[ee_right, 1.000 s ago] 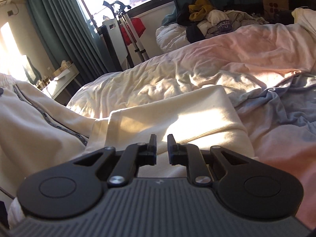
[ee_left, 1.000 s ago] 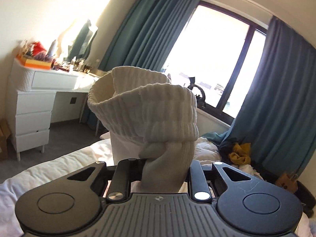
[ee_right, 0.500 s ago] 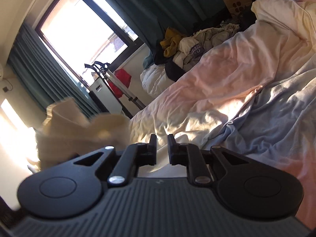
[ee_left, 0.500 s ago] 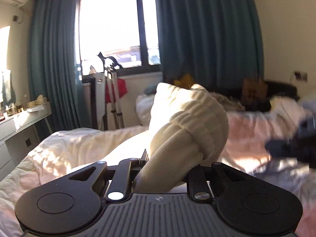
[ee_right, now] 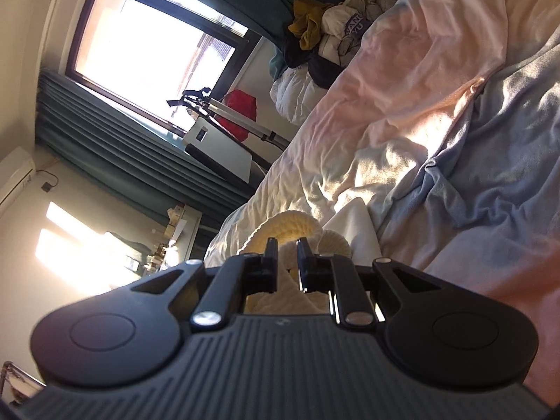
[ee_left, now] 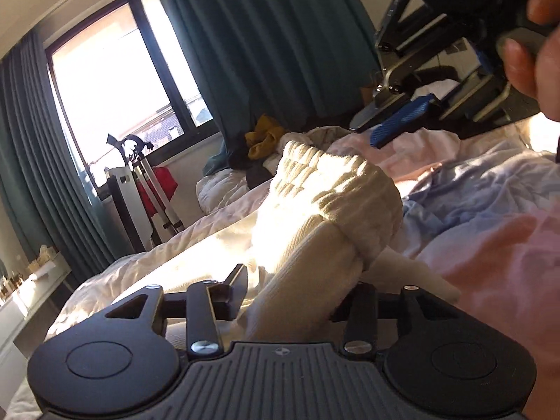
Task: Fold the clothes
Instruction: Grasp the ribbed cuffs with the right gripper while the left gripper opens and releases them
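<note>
Cream ribbed sock bundle (ee_left: 325, 210), rolled with its cuff turned over into a chunky ball, sits on the folded white garment (ee_left: 196, 262) on the bed, sunlit. In the right wrist view it shows at six o'clock.

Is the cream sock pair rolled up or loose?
Rolled: the ribbed cuff of the cream sock pair is turned over the bundle, lying between the opening left gripper.

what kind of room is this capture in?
A lived-in bedroom, most likely: a rumpled bed with pale covers fills the view, teal curtains flank a big window, and a heap of unfolded clothes sits at the bed's far end.
</note>
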A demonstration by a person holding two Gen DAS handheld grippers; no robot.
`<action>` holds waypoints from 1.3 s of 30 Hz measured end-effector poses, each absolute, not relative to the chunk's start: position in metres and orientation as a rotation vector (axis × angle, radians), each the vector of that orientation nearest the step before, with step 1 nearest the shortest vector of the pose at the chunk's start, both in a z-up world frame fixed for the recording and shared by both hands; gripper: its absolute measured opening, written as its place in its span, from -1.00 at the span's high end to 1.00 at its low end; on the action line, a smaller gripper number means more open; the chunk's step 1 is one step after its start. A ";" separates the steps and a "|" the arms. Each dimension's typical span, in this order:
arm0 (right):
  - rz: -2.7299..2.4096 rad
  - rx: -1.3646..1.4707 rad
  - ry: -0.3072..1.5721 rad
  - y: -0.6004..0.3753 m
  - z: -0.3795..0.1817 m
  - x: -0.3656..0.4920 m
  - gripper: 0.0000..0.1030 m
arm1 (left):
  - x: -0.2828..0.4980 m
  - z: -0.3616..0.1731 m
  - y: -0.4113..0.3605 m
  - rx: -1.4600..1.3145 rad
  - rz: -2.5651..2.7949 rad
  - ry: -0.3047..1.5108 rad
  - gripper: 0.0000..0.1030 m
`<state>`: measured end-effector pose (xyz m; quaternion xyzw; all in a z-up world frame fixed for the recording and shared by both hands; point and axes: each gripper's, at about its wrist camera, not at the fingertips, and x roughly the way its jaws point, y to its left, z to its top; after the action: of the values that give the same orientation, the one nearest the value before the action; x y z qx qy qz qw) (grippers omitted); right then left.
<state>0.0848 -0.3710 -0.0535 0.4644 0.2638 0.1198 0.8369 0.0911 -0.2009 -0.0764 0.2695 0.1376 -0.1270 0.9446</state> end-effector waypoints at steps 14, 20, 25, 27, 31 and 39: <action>0.279 1.081 0.785 -0.363 -0.089 0.140 0.17 | 0.058 -0.104 -0.134 0.724 -0.390 0.276 -0.07; 0.371 1.117 0.910 -0.343 -0.118 0.181 0.18 | 0.055 -0.113 -0.124 0.673 -0.433 0.274 0.47; 0.447 1.056 0.855 -0.329 -0.110 0.206 0.47 | 0.043 -0.108 -0.117 0.590 -0.442 0.243 0.75; 0.463 1.055 0.790 -0.330 -0.101 0.209 0.62 | 0.037 -0.100 -0.114 0.531 -0.458 0.216 0.81; 0.552 1.052 0.633 -0.335 -0.071 0.204 0.65 | 0.027 -0.093 -0.114 0.486 -0.468 0.133 0.82; 0.428 0.989 0.670 -0.365 -0.096 0.216 0.66 | 0.039 -0.109 -0.123 0.402 -0.549 0.253 0.82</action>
<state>0.2163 -0.3647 -0.0960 0.4622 0.3128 0.1999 0.8054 0.0389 -0.1232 -0.1088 0.1965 0.1239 -0.2686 0.9348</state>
